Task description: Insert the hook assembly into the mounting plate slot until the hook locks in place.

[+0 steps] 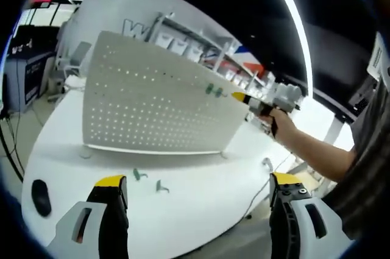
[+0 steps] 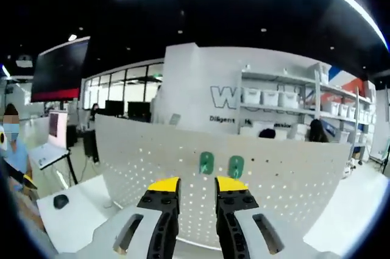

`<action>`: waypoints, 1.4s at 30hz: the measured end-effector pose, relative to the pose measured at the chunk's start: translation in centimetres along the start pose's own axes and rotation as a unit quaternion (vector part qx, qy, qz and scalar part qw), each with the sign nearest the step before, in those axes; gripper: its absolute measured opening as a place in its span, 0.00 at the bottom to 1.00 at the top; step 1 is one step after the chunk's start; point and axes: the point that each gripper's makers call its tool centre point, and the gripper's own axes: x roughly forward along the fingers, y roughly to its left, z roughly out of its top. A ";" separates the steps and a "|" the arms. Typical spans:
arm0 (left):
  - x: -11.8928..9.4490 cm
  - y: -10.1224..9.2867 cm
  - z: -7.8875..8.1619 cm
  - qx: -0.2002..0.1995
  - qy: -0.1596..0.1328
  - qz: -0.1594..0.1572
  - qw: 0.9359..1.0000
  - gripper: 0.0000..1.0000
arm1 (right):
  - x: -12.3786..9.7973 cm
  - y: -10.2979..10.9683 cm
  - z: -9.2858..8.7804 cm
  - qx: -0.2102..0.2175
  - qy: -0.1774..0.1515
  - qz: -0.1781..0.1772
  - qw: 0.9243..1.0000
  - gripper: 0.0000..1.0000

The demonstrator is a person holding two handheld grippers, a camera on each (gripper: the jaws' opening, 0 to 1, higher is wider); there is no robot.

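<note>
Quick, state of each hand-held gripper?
Left hand-held gripper: open, holding nothing.
Right hand-held gripper: nearly closed, nothing visible between its jaws, facing the pegboard.

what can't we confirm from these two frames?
- Right tool: jaws stand close together; nothing is seen between them, and whether they are fully shut is unclear.
- Two green plastic hooks on the white perforated pegboard: lock state too small to judge, and.
- Two loose green hooks on the white table: shape blurred, left gripper view.
</note>
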 end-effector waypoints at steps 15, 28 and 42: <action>-0.3 -0.4 -0.4 0.014 0.011 -0.004 1.000 0.98 | -2.7 4.7 -3.3 0.006 0.054 0.050 0.997 0.40; -0.4 -1.0 -1.2 0.019 0.022 -0.007 1.000 0.98 | -5.4 8.7 -6.9 0.011 0.097 0.096 0.991 0.41; -1.0 -0.9 -1.7 0.016 0.021 0.002 1.000 0.98 | -7.3 11.8 -9.0 -0.008 0.122 0.139 0.983 0.40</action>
